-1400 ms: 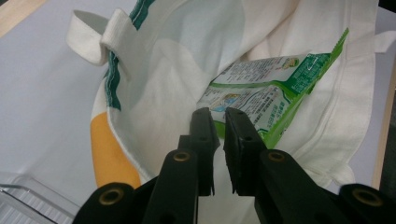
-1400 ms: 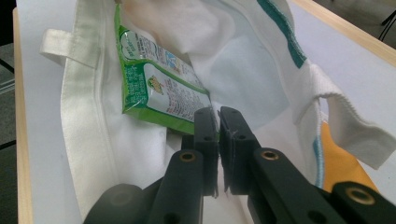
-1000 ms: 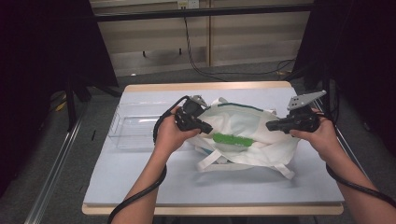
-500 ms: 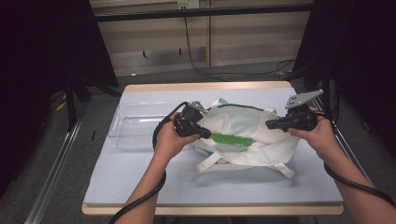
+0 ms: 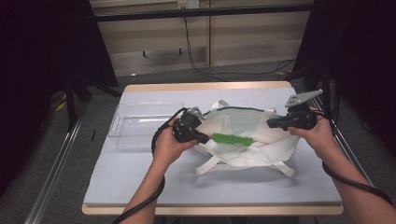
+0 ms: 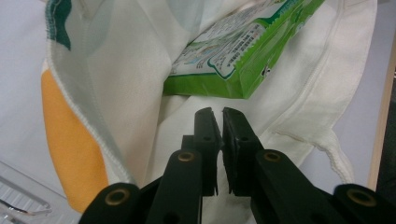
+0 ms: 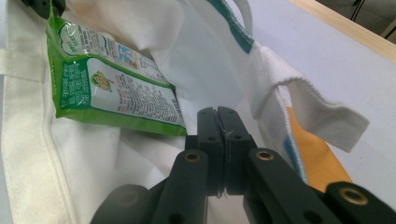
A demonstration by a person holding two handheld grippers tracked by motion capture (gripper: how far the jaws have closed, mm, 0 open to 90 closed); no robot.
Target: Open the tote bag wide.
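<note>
A white cloth tote bag point(image 5: 254, 123) with teal trim and an orange patch lies in the middle of the table, its mouth spread wide. Inside it lies a green printed packet point(image 5: 232, 139). My left gripper point(image 5: 205, 138) is at the bag's left end, my right gripper point(image 5: 270, 123) at its right end. In the left gripper view the jaws point(image 6: 216, 114) are shut on the bag's white cloth point(image 6: 130, 74), just short of the packet point(image 6: 233, 60). The right gripper point(image 7: 216, 113) is likewise shut on the cloth, with the packet point(image 7: 112, 88) ahead and a handle loop point(image 7: 322, 112) to its right.
A clear plastic tray point(image 5: 135, 126) stands on the grey table mat point(image 5: 140, 177) left of the bag. The bag's loose handles point(image 5: 208, 165) trail toward the front edge. Dark curtains flank the table, and cables run from both grippers.
Both hands have barely moved. The left gripper and the bag's raised rim have sunk slightly toward the table.
</note>
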